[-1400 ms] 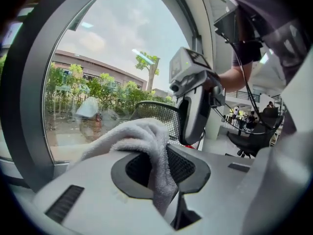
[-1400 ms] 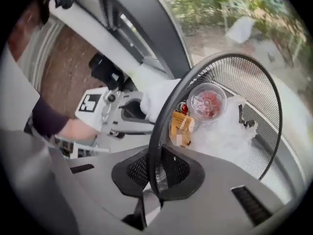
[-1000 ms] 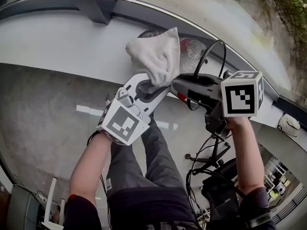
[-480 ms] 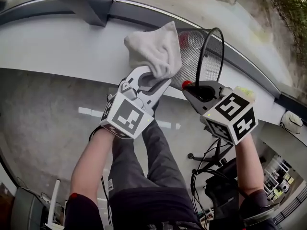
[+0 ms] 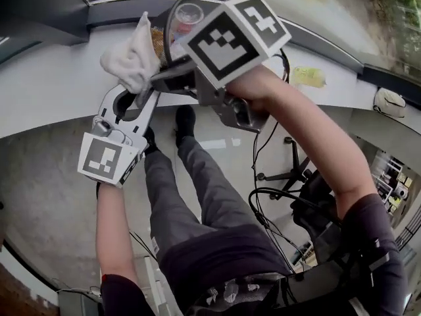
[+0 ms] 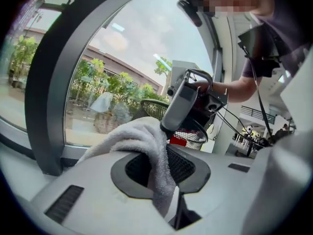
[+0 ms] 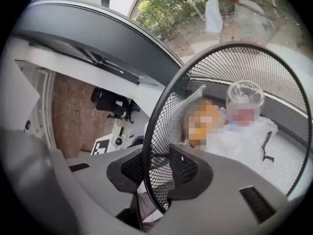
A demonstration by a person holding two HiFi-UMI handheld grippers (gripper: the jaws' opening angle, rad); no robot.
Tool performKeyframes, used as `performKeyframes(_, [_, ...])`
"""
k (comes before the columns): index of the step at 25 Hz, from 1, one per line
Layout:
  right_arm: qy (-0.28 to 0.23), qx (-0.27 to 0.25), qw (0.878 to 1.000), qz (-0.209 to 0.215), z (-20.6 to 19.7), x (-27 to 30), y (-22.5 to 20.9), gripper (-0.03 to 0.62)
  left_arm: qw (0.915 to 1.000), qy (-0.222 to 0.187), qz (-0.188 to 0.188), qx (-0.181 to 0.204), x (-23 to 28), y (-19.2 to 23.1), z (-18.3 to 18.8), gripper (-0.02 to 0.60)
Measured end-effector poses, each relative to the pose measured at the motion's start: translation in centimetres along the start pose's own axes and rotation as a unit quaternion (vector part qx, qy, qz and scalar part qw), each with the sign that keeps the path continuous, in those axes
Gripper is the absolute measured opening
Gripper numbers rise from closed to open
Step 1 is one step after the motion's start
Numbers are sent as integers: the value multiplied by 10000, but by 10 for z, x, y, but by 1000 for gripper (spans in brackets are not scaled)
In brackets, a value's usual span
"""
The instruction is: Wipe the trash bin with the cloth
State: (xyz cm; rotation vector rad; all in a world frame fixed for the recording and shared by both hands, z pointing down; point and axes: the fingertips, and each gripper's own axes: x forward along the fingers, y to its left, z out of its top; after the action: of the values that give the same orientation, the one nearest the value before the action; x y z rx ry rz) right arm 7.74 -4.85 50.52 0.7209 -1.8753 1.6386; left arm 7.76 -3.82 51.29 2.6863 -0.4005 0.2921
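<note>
A black wire-mesh trash bin [image 5: 172, 25] rests on the white window ledge, its open mouth toward me. My left gripper [image 5: 143, 95] is shut on a white terry cloth [image 5: 131, 54], which bunches above its jaws just left of the bin. In the left gripper view the cloth [image 6: 142, 141] drapes between the pads. My right gripper [image 5: 156, 83] reaches across to the bin's rim. Its jaws are opening, and in the right gripper view the rim and mesh wall [image 7: 161, 106] pass between the pads with a gap showing.
Inside the bin lie a clear plastic container [image 7: 244, 94] and crumpled white paper [image 7: 239, 146]. A yellow-green item [image 5: 308, 78] sits on the ledge [image 5: 52, 78] to the right. Below are an office chair base [image 5: 289, 176], loose cables and my legs.
My right gripper has swung up and left from beside the bin onto its rim. The left gripper with the cloth has shifted left, and the head view has turned.
</note>
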Motion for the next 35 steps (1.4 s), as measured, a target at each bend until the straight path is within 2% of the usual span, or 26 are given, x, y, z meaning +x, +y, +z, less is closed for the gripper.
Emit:
performKeyframes(3, [-78, -415, 9991, -56, 4, 5, 9, 104, 9999, 34, 88, -74, -2, 8, -5, 64])
performKeyframes(5, [-175, -979, 9950, -102, 1, 1, 11, 106, 9993, -12, 100, -372, -1, 14, -5, 64])
performKeyframes(7, [-80, -1650, 9858, -287, -7, -8, 10, 121, 9971, -133, 214, -719, 2, 25, -1, 63])
performKeyframes(9, [265, -2435, 9672, -670, -24, -20, 2, 137, 9956, -225, 356, -833, 6, 30, 4, 64])
performKeyframes(13, [1051, -3548, 9150, -1610, -62, -32, -25, 137, 9966, -231, 275, -738, 12, 21, 6, 63])
performKeyframes(17, [1244, -4313, 8736, -1879, -59, -24, -18, 160, 9977, -220, 341, -549, 7, 24, 13, 63])
performKeyframes(19, [1276, -4543, 8608, -1906, -58, -24, -14, 161, 9980, -205, 370, -478, 7, 24, 15, 64])
performKeyframes(20, [1310, -4577, 8588, -1895, -60, -25, -14, 161, 9980, -204, 358, -473, 8, 21, 15, 64])
performKeyframes(22, [1368, -4504, 8629, -1839, -68, -26, -15, 161, 9979, -192, 314, -533, 12, 17, 11, 63])
performKeyframes(25, [1390, -4199, 8805, -1705, -71, -18, -18, 132, 9977, -113, 317, -591, 14, 18, 3, 63])
performKeyframes(26, [1368, -4043, 8898, -1617, -71, -15, -18, 125, 9977, -80, 346, -572, 14, 21, 2, 63])
performKeyframes(27, [1321, -3840, 9015, -1497, -70, -12, -18, 73, 9978, -50, 381, -544, 13, 23, 1, 63])
performKeyframes(29, [1140, -3366, 9261, -1269, -69, -11, -18, 66, 9981, 13, 426, -450, 12, 23, -1, 63])
performKeyframes(30, [1042, -3190, 9339, -1235, -68, -12, -19, 64, 9985, 60, 408, -350, 10, 20, -3, 63])
performKeyframes(33, [871, -2958, 9411, -1386, -60, -14, -18, 57, 9995, 221, 183, 123, 5, -2, -5, 63])
performKeyframes(35, [775, -2648, 9511, -1391, -52, -10, -15, 58, 9988, 292, -13, 401, 3, -20, -8, 63])
